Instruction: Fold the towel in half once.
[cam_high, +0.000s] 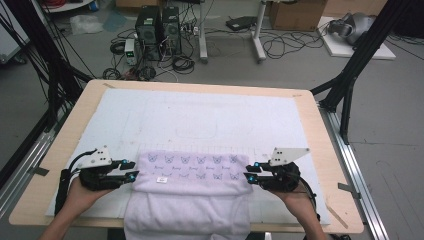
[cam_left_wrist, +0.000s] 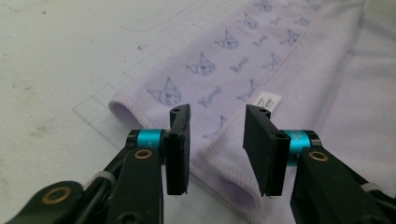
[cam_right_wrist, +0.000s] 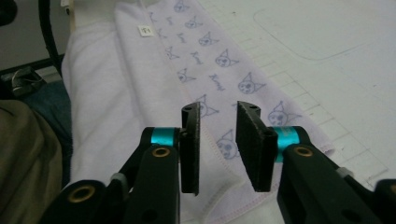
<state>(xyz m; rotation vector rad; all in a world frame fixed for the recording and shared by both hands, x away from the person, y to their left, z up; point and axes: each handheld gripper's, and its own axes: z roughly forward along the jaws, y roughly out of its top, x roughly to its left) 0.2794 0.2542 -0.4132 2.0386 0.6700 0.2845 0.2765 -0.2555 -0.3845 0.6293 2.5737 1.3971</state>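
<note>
A lilac towel (cam_high: 192, 172) printed with small cartoon faces lies folded near the table's front edge, and its lower part hangs over that edge. A white label (cam_high: 161, 179) sits on the fold. My left gripper (cam_high: 131, 170) is at the towel's left end and my right gripper (cam_high: 251, 171) at its right end, each pointing inward. In the left gripper view the left gripper (cam_left_wrist: 217, 140) is open, with the towel (cam_left_wrist: 261, 60) hem lying between and below the jaws, not pinched. In the right gripper view the right gripper (cam_right_wrist: 218, 140) is open over the towel (cam_right_wrist: 187, 60) corner.
A white gridded mat (cam_high: 200, 120) covers the wooden table (cam_high: 75, 120). Beyond the table, computer towers (cam_high: 157, 30), cables and cardboard boxes stand on the floor. Black frame legs (cam_high: 350, 75) rise at both sides. The person's lap (cam_right_wrist: 23, 163) is beside the hanging towel.
</note>
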